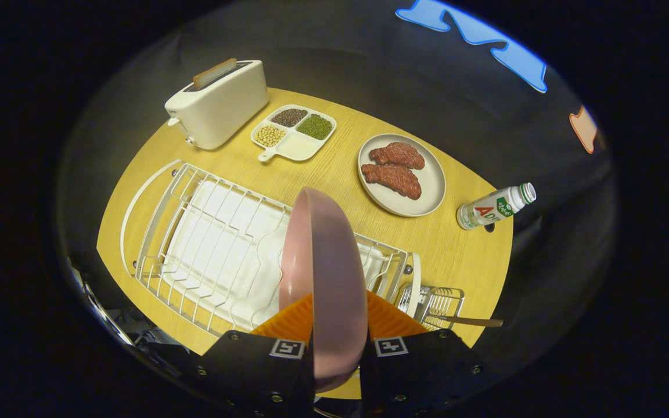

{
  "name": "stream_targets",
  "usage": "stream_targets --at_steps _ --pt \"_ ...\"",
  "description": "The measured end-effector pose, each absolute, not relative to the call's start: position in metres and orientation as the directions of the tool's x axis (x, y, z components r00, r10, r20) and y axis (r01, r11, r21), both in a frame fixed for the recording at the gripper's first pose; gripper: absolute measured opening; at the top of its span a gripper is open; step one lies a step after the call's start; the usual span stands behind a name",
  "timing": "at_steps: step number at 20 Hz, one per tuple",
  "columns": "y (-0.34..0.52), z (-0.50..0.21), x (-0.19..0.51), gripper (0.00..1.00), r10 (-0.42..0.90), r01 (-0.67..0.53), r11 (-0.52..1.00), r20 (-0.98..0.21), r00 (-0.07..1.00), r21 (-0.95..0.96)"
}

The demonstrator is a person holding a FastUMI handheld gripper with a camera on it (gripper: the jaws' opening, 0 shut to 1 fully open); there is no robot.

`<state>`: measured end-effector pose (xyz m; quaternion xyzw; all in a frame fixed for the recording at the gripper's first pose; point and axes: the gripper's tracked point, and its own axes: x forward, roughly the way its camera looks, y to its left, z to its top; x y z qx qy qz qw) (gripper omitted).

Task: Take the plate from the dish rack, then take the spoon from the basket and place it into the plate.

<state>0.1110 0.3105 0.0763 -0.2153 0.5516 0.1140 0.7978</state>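
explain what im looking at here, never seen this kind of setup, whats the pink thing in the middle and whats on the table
This is shot from a fisheye camera mounted on a handheld two-finger gripper, looking forward along its fingers. A person carries the tool; there is no robot arm.

The pink thing is a plate, held on edge between the two fingers, which press on it from both sides.

Below and beyond it lies a round wooden table. On it: a white wire dish rack beside the plate, a small wire basket with a spoon handle sticking out, a white toaster with a slice in it, a divided tray of beans, a plate with two pieces of meat, and a small bottle lying on its side.
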Motion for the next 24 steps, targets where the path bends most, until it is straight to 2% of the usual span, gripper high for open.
stream_targets --at_steps 12,17,24 --pt "0.314 0.093 0.125 0.27 -0.085 -0.500 0.799 -0.886 0.455 -0.333" --pt "0.305 0.105 0.116 0.27 -0.005 -0.485 0.840 -0.898 0.441 -0.242" --pt "0.258 0.132 0.045 0.27 0.201 -0.416 0.909 -0.914 0.352 0.040"
